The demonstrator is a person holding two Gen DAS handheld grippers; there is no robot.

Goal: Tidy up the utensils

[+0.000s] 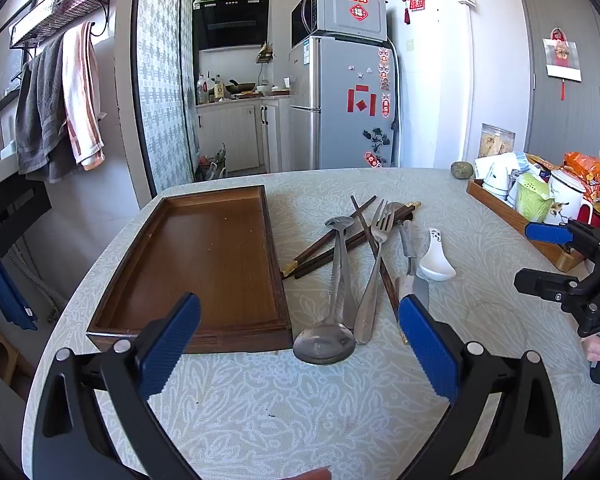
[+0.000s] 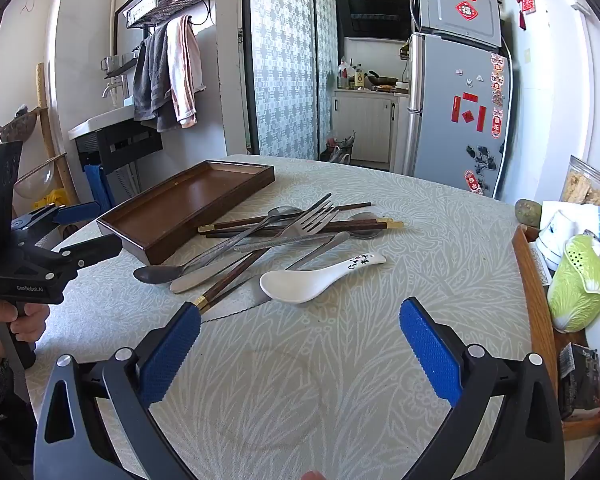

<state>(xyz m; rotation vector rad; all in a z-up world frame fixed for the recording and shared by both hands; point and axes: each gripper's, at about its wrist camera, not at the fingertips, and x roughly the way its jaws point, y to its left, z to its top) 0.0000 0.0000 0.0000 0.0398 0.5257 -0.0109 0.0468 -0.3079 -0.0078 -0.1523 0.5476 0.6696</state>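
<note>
Both grippers spread wide, holding nothing, above bare tablecloth.
Left gripper [image 1: 300, 344] hangs over the utensils [image 1: 356, 264] piled just beside the tray [image 1: 196, 256]; right gripper [image 2: 300, 344] hovers near them.

A round table [image 1: 228, 420] with a pale leafy cloth holds everything. On its left side lies a brown wooden tray [image 1: 204, 264]. Just right of it sits a messy pile of chopsticks [image 1: 324, 240], metal spoons [image 1: 328, 336], a fork [image 1: 376, 264], a knife [image 1: 410, 276] and a white spoon [image 1: 434, 256]. Far right stands a wooden box [image 1: 500, 208] of cups.
</note>
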